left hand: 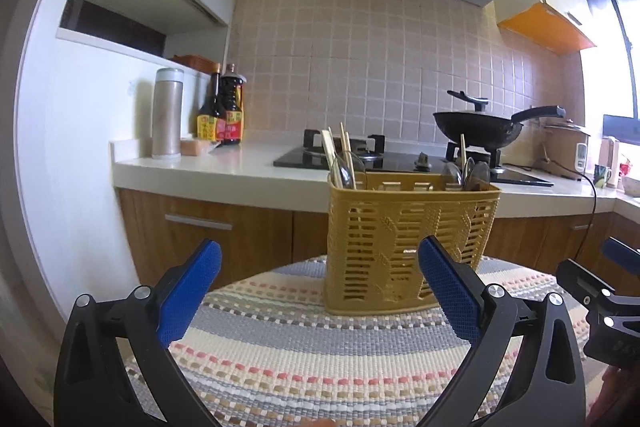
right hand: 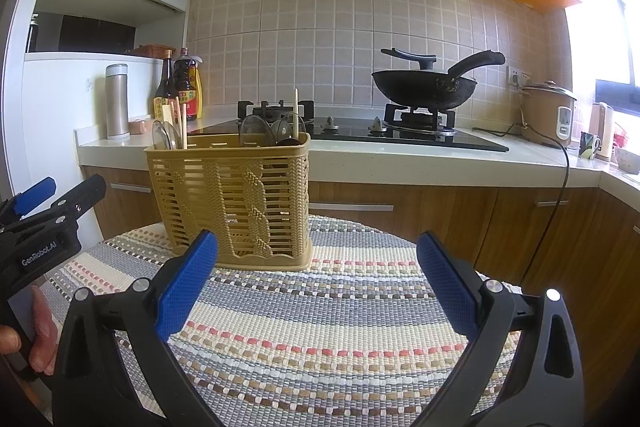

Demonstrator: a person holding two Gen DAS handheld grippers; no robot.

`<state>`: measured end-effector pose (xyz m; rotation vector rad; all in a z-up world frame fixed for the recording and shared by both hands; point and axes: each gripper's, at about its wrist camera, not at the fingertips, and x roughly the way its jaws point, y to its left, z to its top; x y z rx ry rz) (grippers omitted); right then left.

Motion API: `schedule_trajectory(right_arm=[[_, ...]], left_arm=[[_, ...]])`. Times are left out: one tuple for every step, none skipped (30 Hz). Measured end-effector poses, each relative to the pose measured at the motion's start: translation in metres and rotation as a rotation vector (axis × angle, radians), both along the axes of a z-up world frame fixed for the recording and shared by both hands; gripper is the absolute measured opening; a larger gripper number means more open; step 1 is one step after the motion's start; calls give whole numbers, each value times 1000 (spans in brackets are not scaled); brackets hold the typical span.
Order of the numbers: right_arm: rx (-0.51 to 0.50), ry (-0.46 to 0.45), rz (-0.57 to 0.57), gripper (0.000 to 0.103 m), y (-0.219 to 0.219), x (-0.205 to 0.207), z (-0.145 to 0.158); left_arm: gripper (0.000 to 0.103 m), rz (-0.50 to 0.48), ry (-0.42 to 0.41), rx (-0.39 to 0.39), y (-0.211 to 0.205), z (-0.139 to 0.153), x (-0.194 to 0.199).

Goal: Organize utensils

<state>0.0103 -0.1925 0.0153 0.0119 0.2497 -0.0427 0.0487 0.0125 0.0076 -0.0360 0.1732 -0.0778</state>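
A tan slotted plastic utensil basket (left hand: 408, 247) (right hand: 236, 195) stands upright on a round striped woven mat (left hand: 320, 359) (right hand: 332, 327). Wooden chopsticks (left hand: 336, 155) (right hand: 178, 123) and spoons (left hand: 474, 175) (right hand: 256, 133) stick up from both ends of it. My left gripper (left hand: 320, 275) is open and empty, low over the mat, its right pad in front of the basket. My right gripper (right hand: 318, 267) is open and empty too, just right of the basket. The left gripper (right hand: 56, 203) also shows at the right wrist view's left edge, with a hand (right hand: 36, 331) below it.
Behind the mat runs a white kitchen counter (left hand: 224, 171) with a gas hob (right hand: 400, 135), a black wok (right hand: 424, 89), sauce bottles (left hand: 222, 111), a steel flask (left hand: 166, 113) and a rice cooker (right hand: 548, 113) with its cord hanging down. Wooden cabinet doors (right hand: 440, 215) lie below.
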Motion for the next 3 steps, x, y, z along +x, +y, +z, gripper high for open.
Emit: schedule_trajectory(right_arm=[[2, 1, 1, 95, 0, 0, 0], [3, 0, 0, 95, 1, 0, 0], [3, -1, 0, 95, 0, -1, 0]], left_arm=[[96, 3, -1, 4, 0, -1, 0], [96, 5, -1, 9, 0, -1, 0], [96, 6, 0, 9, 0, -1, 0]])
